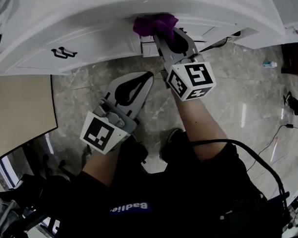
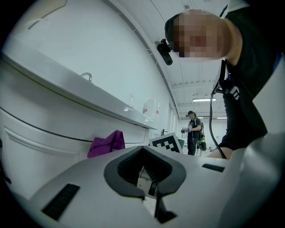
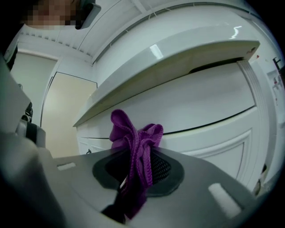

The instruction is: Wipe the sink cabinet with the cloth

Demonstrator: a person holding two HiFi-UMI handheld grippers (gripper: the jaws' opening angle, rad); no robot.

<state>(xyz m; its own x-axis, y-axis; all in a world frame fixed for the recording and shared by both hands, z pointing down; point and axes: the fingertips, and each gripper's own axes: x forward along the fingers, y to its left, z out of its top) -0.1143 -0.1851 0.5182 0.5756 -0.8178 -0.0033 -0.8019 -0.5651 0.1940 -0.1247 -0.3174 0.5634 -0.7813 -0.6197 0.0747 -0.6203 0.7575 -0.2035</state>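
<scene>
Right gripper (image 3: 136, 176) clamped shut on crumpled purple knit cloth (image 3: 133, 136), jaw tips buried in folds. Left gripper (image 1: 146, 78) closed, empty, held short of cabinet. Cloth pressed against curved white sink cabinet (image 1: 93, 43) front, under countertop lip; cabinet ends cut off.

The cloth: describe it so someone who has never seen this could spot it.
Find the white, curved sink cabinet. Just under its countertop edge, the right gripper pinches a bunched cloth. It is the only purple thing among all that white.

Bunched purple cloth (image 1: 153, 24) against the white sink cabinet (image 1: 93, 41) front.
</scene>
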